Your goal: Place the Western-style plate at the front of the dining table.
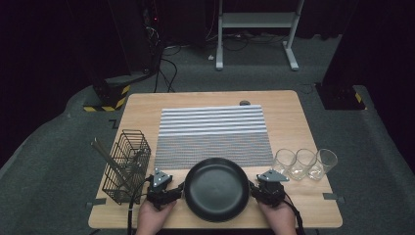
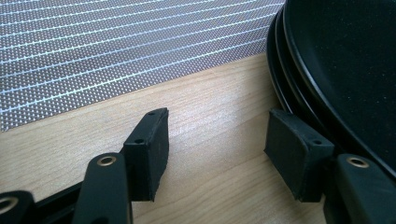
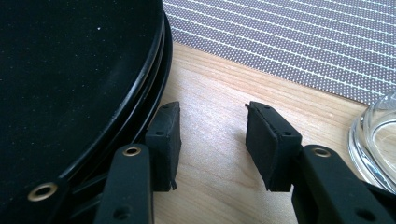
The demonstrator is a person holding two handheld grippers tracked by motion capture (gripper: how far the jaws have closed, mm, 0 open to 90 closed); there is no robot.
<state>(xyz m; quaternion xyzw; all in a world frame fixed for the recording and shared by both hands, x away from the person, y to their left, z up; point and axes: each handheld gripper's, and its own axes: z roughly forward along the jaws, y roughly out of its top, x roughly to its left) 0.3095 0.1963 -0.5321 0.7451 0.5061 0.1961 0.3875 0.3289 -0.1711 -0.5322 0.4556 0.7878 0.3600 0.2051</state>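
Tongs (image 1: 177, 192) (image 1: 254, 190) open, empty, flanking black plates (image 1: 215, 188).

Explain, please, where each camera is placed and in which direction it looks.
High view: sits above the person's side, looks forward and down on the table; both hands show, with the left gripper and right gripper beside the black plates.
Left gripper view: rides on the left gripper, looks along its open jaws over bare wood toward the striped mat.
Right gripper view: rides on the right gripper, jaws open, a glass beside it.
Both gripper views share the plates and the mat.
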